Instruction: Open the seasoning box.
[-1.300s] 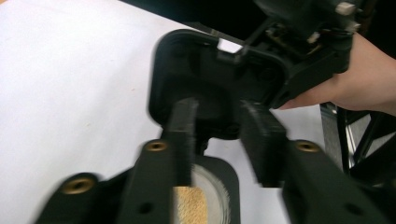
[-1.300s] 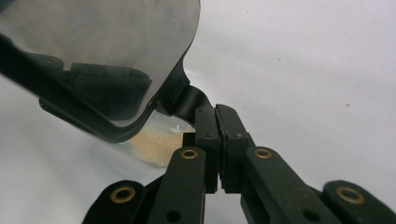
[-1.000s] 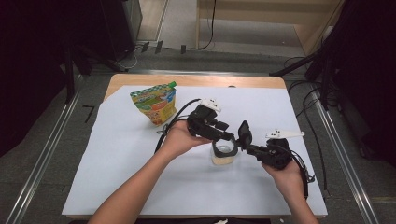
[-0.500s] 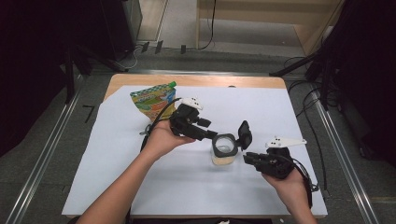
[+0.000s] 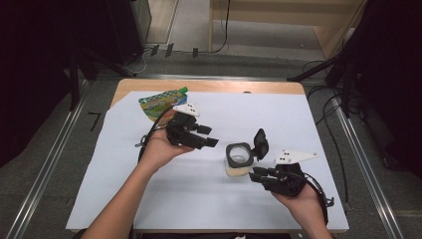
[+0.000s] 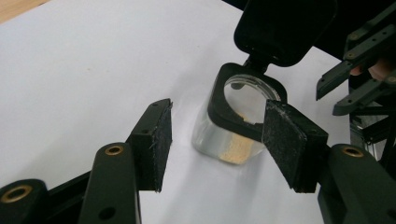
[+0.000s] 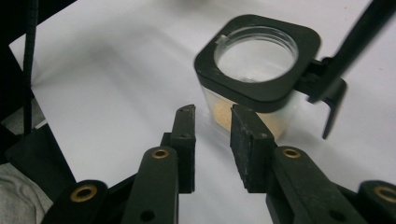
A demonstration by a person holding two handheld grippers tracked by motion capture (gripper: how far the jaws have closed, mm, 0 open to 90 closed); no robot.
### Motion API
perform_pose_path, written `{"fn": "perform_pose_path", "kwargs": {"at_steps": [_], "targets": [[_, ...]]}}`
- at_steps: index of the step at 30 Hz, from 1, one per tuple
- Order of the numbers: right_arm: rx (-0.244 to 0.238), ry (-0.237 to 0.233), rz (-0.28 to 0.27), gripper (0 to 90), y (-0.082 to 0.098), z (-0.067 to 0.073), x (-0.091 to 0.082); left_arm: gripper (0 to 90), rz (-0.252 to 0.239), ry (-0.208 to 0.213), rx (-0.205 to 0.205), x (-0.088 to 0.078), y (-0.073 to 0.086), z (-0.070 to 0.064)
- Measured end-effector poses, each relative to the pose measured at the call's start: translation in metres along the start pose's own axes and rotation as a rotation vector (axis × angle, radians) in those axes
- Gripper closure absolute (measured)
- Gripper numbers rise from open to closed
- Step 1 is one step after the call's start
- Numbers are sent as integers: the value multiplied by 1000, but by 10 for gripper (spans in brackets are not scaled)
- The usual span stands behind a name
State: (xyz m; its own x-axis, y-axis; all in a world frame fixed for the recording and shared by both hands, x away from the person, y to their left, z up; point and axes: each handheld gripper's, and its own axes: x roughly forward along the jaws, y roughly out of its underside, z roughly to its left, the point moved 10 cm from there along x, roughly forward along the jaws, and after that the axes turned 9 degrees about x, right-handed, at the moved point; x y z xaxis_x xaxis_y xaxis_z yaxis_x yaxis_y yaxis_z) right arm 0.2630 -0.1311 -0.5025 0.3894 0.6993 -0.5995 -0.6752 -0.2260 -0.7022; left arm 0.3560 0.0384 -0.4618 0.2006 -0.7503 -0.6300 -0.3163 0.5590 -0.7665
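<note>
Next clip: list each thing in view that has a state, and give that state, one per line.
Jar: upright on the table, a little tan powder inside, held by nothing.
Lid: flipped open, standing up on its hinge.
Pouch: lying flat, cap on.
Left hand-held gripper: open, empty, apart from the jar.
Right hand-held gripper: jaws just been opening, narrow gap, nothing between them.

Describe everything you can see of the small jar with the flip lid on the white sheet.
The jar is a small clear container, plastic or glass by its look, with a black square collar around a round mouth. Its black flip lid is hinged to the collar and stands open, upright. A thin layer of yellowish powder lies at the bottom. It stands upright on the white sheet, between the two grippers; no gripper touches it.
</note>
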Motion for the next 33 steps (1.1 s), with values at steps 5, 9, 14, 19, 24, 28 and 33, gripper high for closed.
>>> {"fn": "perform_pose_path", "kwargs": {"at_steps": [5, 9, 14, 19, 24, 28, 33], "targets": [[-26, -17, 0, 690, -2, 10, 4, 418, -9, -20, -10, -9, 5, 4], [-53, -34, 4, 634, -4, 24, 14, 416, -4, -44, -21, -19, 14, 10], [-65, -51, 11, 598, -6, 31, 23, 416, 2, -61, -38, -31, 24, 16], [-84, -62, 16, 574, -8, 37, 30, 416, -1, -89, -56, -44, 33, 22], [-95, -76, 21, 563, -10, 40, 36, 415, 4, -130, -71, -55, 43, 29], [-102, -72, 24, 538, -12, 40, 40, 415, 7, -150, -85, -62, 51, 34], [-104, -77, 30, 540, -12, 41, 42, 416, -5, -176, -113, -73, 59, 41]]}}
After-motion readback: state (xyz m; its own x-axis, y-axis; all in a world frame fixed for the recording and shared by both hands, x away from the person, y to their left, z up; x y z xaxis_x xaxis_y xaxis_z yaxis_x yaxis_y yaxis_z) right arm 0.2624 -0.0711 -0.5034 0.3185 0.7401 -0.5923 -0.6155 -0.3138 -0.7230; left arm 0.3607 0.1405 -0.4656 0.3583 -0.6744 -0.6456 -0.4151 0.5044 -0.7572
